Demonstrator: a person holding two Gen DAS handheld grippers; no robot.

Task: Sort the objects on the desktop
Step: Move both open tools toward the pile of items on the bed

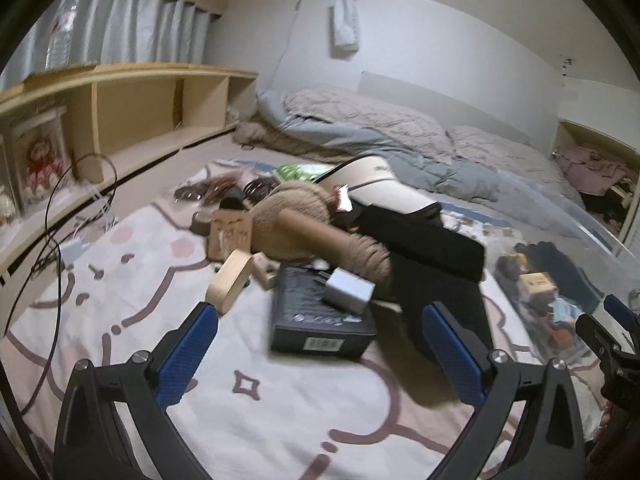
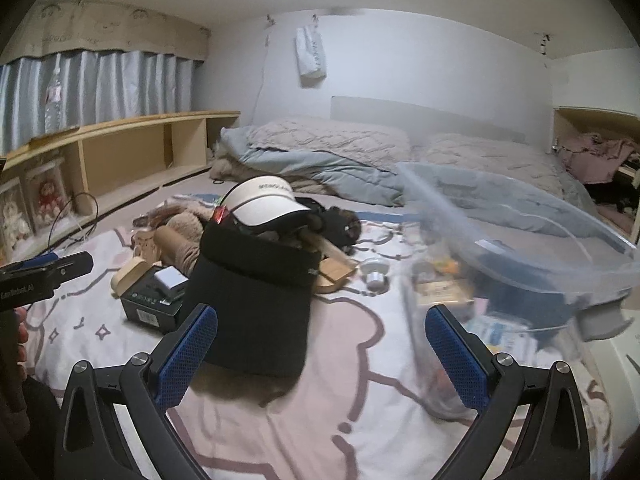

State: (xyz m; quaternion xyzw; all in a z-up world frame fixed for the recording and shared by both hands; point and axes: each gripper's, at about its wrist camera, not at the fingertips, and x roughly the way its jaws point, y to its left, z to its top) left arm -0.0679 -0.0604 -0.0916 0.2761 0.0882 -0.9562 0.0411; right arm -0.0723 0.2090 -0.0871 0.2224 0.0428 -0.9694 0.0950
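Two grippers, left gripper [image 1: 320,330] and right gripper [image 2: 320,330], both with fingers spread wide, holding nothing, above the patterned blanket [image 1: 280,420]. Just ahead of the left fingers: black box [image 1: 320,316], grey charger [image 1: 347,291] on top, long side running away. Closer to the left. Beyond, toward the far edge: black visor [image 2: 256,304], white visor [image 2: 264,200].
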